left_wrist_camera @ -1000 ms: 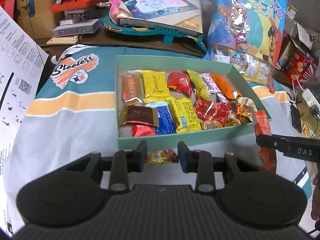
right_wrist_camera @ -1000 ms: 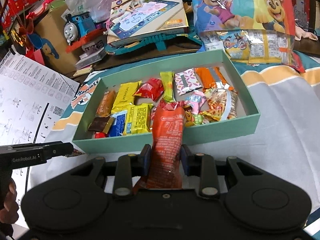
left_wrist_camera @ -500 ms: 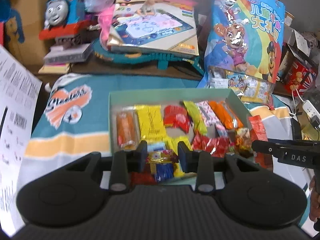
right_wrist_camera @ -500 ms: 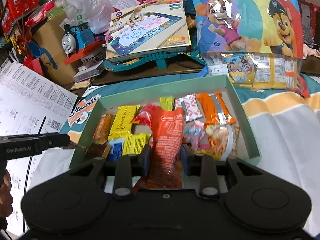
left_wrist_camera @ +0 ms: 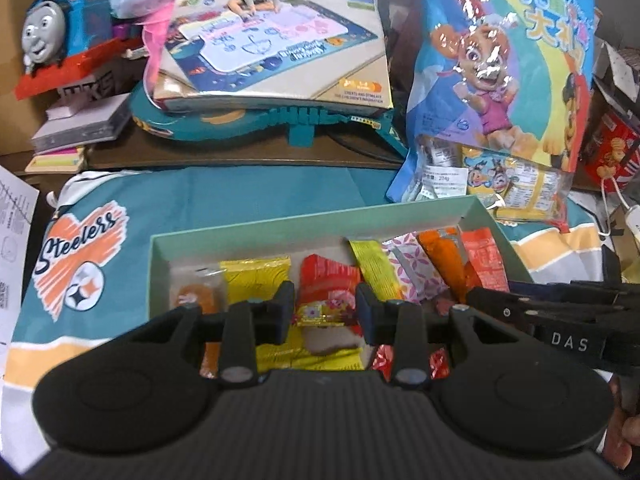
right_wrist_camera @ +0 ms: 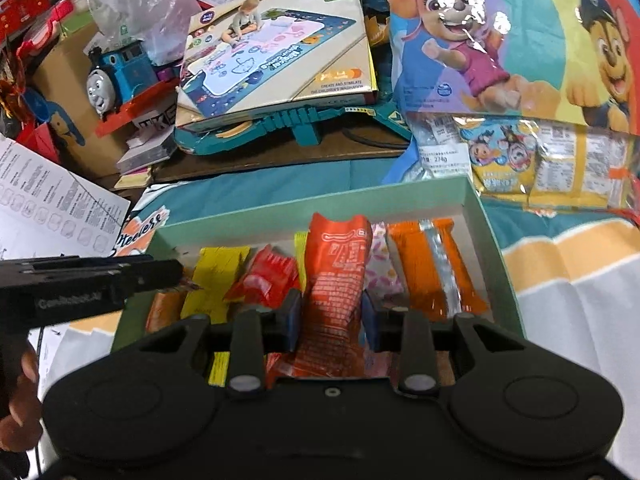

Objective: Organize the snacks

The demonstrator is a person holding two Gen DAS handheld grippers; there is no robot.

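- The left gripper (left_wrist_camera: pixel 323 307) is closed on a small yellow-and-red candy (left_wrist_camera: pixel 325 312), pinched crosswise between its jaws so the wrapper hangs free for a drop.
- The right gripper (right_wrist_camera: pixel 330 312) has a long orange packet (right_wrist_camera: pixel 335 280) between its jaws, which are opening; the packet stands lengthwise, its top rising beyond the fingertips and its lower end trailing back toward the camera. The pads look to be at its sides still, so release seems only just begun.
- Just beyond and below both pairs of jaws lies the green box (left_wrist_camera: pixel 304 222), where the snacks are gathered in rows: a yellow bar (left_wrist_camera: pixel 256 276), a red pouch (left_wrist_camera: pixel 326 276), orange sticks (right_wrist_camera: pixel 432 268). Both items are carried over it, probably to be laid in gaps.
- Well beyond the box, toys and a large cartoon snack bag (left_wrist_camera: pixel 504 64) crowd the table.
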